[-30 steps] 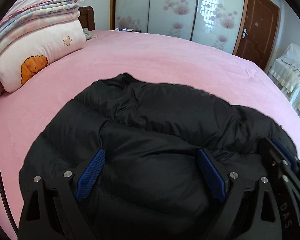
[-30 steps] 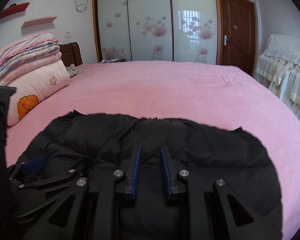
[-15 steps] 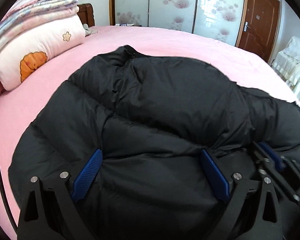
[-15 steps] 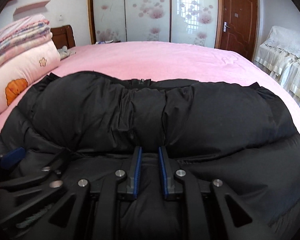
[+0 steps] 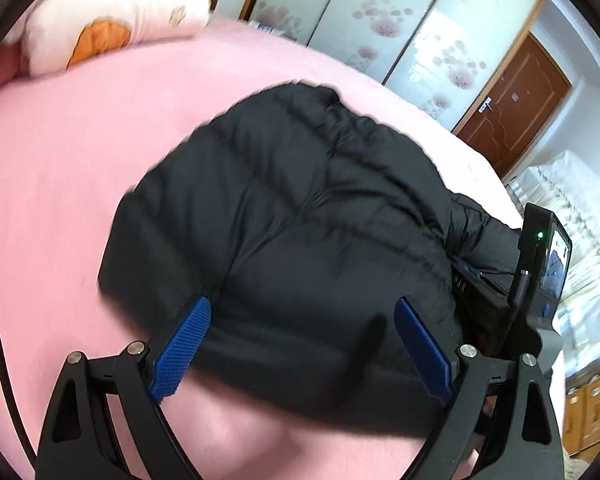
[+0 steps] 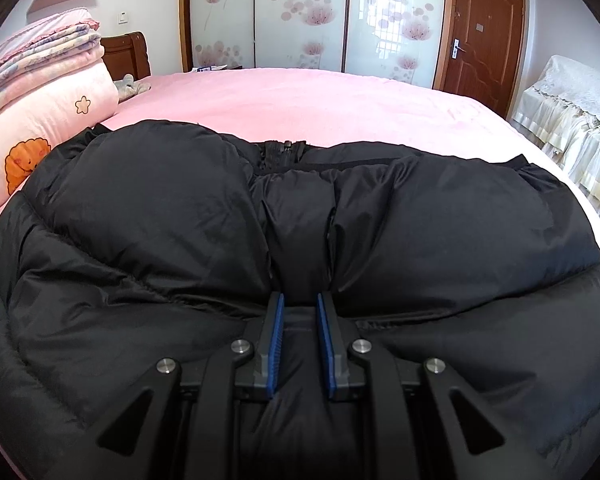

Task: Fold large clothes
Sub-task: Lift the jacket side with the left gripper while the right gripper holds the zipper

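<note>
Two grippers over black down jacket (image 6: 440, 216) on pink bed (image 6: 320, 96). Right gripper (image 6: 300, 312) pinched a jacket fold; left gripper (image 5: 300, 320) spread wide, straddling the near hem. Beyond the collar edge, bare sheet ran to the wardrobe doors (image 6: 300, 12).

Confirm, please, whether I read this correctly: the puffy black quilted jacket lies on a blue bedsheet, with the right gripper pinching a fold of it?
Not quite: the right wrist view shows the bedsheet is pink. The right gripper does pinch a fold of the puffy black quilted jacket.
</note>
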A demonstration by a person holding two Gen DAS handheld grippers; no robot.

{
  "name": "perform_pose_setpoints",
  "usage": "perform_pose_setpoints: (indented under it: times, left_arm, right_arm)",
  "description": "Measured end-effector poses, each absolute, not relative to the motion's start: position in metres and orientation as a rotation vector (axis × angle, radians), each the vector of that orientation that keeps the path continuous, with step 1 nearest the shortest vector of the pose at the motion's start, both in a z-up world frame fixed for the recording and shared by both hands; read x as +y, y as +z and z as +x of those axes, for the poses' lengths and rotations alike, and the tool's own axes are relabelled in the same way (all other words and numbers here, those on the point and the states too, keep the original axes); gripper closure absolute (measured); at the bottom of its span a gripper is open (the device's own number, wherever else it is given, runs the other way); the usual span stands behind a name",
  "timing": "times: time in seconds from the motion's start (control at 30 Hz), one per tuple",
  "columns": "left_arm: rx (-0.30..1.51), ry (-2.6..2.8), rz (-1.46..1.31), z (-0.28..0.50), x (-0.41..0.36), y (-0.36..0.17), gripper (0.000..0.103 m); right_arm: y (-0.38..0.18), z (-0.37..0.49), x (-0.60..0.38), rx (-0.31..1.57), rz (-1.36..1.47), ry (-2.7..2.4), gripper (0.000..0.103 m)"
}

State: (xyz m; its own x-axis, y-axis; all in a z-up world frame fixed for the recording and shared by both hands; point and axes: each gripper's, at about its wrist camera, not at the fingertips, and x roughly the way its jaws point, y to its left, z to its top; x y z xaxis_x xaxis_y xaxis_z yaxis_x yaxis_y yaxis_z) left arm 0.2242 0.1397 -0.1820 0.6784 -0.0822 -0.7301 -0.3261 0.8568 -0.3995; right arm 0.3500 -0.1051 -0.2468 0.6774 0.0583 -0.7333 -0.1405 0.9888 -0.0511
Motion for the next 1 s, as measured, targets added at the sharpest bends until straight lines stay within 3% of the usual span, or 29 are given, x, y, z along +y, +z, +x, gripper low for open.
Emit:
perform_pose_setpoints:
  times: [0.43,0.67,1.0]
  left_arm:
    - [0.864,-0.033,-1.211,0.199,0.192,-0.265,0.01]
    - [0.712,-0.081,-1.249,0.218,0.201,-0.27,0.01]
    - [0.686,-0.099,-1.172,0.259,0.199,-0.275,0.006]
  right_arm:
    - [-0.245,0.352,-0.115,0.822,-0.07,0.14,0.088]
    - [-0.247,0.349,-0.121,0.818,-0.055,0.156,0.087]
    - [-0.249,0.349,-0.129,0.811,-0.03,0.181,0.087]
